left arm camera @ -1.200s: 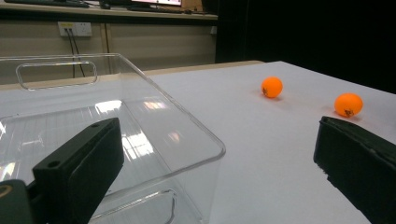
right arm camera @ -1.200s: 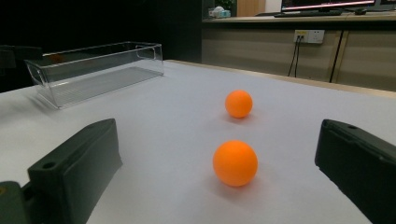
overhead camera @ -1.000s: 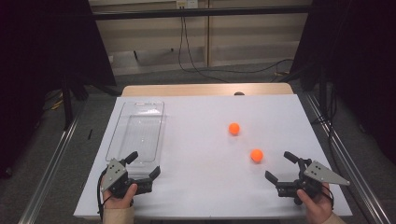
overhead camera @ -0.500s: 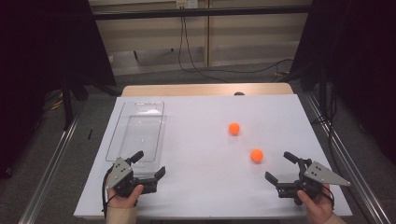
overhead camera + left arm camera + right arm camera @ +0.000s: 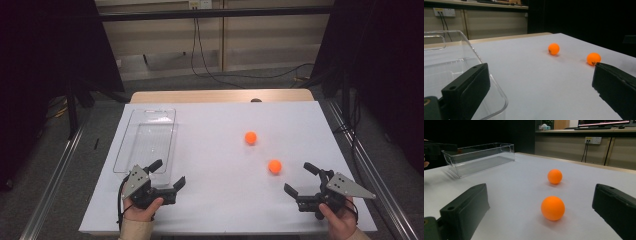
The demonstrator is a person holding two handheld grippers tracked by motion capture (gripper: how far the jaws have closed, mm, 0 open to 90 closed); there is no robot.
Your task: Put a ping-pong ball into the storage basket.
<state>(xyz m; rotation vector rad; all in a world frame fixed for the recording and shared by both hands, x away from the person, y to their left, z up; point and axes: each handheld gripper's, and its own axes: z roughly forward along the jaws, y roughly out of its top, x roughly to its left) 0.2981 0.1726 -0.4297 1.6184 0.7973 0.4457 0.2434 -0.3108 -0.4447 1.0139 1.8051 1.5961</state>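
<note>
Resting low with jaws wide and empty, right gripper (image 5: 306, 187) faced the near orange ball (image 5: 553, 208) at its 11 o'clock on the surface (image 5: 210, 150); likely light, hard, slick, roll-prone, best pinched across its middle.

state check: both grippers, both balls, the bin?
left gripper: open, holding nothing, by the bin's near end
right gripper: open, holding nothing, just short of the near ball
near orange ball: loose on the table, untouched
far orange ball: loose on the table, apart from the near one
clear plastic bin: upright, empty
</note>
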